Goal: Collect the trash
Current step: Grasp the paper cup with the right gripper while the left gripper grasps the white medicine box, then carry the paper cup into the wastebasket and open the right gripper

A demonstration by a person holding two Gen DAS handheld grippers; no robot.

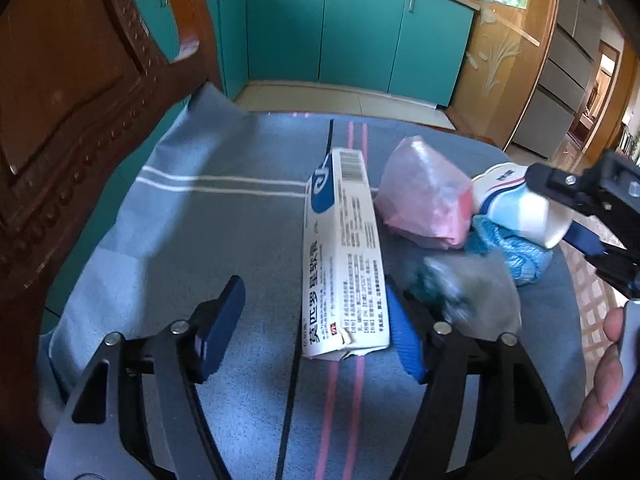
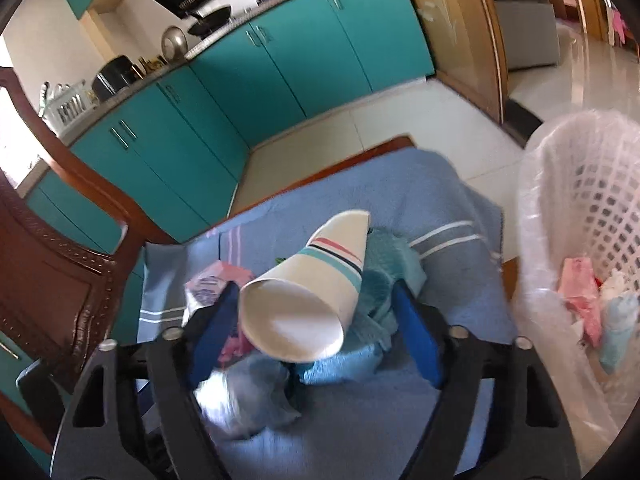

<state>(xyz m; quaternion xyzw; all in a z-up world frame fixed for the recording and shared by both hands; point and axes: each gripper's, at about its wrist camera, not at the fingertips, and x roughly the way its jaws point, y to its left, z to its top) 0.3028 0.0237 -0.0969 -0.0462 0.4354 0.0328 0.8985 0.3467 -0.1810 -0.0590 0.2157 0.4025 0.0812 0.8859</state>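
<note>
Reaching from the right, the right gripper (image 2: 316, 320) has its blue pads spread wide around a paper cup (image 2: 308, 292) — the cup lies on its side between them, open mouth toward the camera, base pointing away. The left pad (image 2: 212, 336) is close against the cup's rim; the right pad (image 2: 420, 336) stands clearly off it, so I judge the cup bracketed but not yet clamped. Its long axis runs roughly along the fingers, so a squeeze would land across the soft rim end.

Under and around the cup sit a crumpled blue cloth (image 2: 376, 300) and a clear plastic wrapper (image 2: 244, 404), all on a blue striped cloth (image 2: 452, 248) draped over the wooden chair seat. Further right, just off the seat, stands the lined white basket (image 2: 592, 208), already holding some scraps — the likely drop point.

The left gripper (image 1: 316, 320) is also spread open, with an ointment box (image 1: 344, 256) lying lengthwise between its pads, nearer the right one. A pink plastic bag (image 1: 424, 192) lies just beyond.
</note>
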